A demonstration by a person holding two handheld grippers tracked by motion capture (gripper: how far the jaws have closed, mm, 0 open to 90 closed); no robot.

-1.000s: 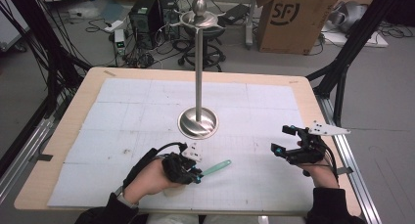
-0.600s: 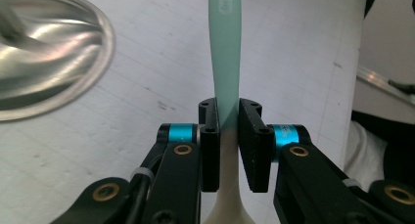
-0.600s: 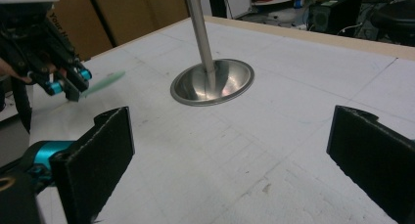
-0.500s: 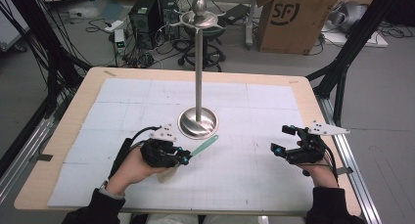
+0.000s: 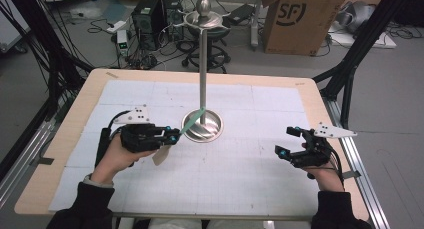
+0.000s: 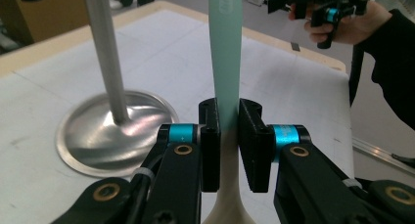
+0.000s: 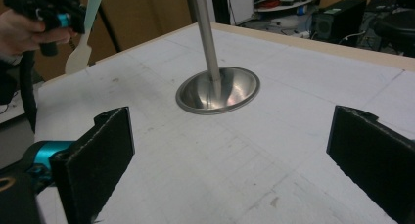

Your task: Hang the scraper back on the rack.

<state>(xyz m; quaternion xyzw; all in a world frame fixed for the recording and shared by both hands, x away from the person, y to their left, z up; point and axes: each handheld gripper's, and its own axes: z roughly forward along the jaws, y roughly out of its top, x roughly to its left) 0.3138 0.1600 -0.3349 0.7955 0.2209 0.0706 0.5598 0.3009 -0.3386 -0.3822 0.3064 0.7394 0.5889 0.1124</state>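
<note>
A utensil (image 5: 192,122) with a mint-green handle and a cream head is clamped in my left gripper (image 5: 172,136), which is shut on its neck. In the left gripper view the handle (image 6: 225,48) rises straight up between the jaws of the left gripper (image 6: 229,136), and the cream head hangs below them. The handle tip reaches over the dish-shaped base (image 5: 207,131) of a tall metal stand (image 5: 202,64). My right gripper (image 5: 287,141) stands open and empty at the right of the mat, its wide-apart jaws (image 7: 230,150) aimed at the base (image 7: 218,89).
The stand has a ring and knob at its top (image 5: 203,14). A white gridded mat (image 5: 240,179) covers the wooden table (image 5: 305,84). Beyond the table are a cardboard box (image 5: 295,19), cables and a computer case (image 5: 150,14) on the floor.
My left gripper has carried the utensil up off the mat and away from the person, toward the stand's base. The right gripper has stayed where it was.
</note>
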